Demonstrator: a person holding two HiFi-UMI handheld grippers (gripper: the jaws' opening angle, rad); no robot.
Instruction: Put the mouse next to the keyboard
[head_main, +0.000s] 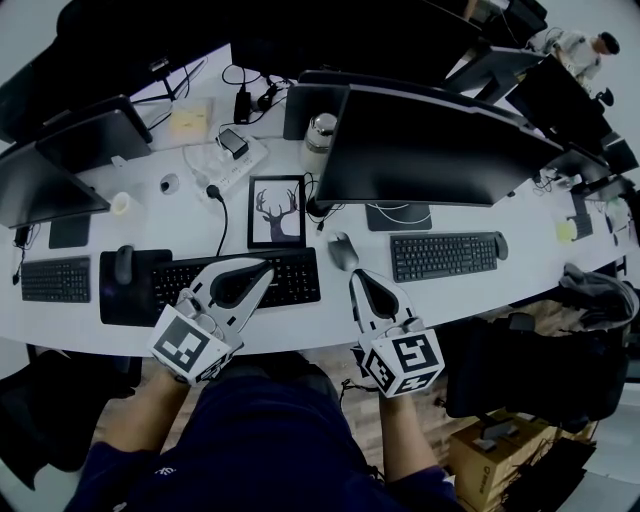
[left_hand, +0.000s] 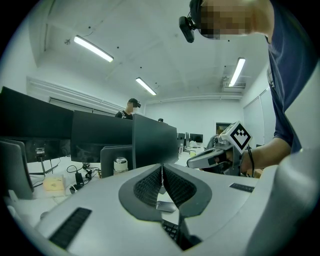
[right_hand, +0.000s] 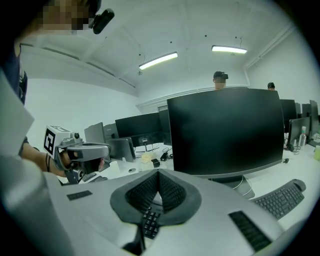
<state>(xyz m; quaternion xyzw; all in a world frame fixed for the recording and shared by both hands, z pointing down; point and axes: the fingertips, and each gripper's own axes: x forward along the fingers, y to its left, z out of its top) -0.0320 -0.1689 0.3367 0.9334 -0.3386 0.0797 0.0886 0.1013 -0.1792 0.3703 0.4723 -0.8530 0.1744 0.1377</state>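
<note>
A grey mouse (head_main: 342, 251) lies on the white desk just right of the black keyboard (head_main: 240, 280), with a second black keyboard (head_main: 443, 256) further right. My left gripper (head_main: 266, 266) hovers over the near keyboard's right half, jaws shut and empty. My right gripper (head_main: 358, 274) hangs just in front of the mouse, a little apart from it, also shut with nothing held. In the left gripper view the mouse (left_hand: 165, 206) shows beneath the closed pads (left_hand: 150, 187). The right gripper view shows keyboard keys (right_hand: 149, 220) under its closed pads (right_hand: 172, 192).
A framed deer picture (head_main: 276, 212) stands behind the keyboard, beside a large dark monitor (head_main: 430, 150). A dark mouse (head_main: 123, 263) rests on a black mat at the left, and another mouse (head_main: 501, 245) lies by the right keyboard. A power strip (head_main: 225, 160) and cables lie further back.
</note>
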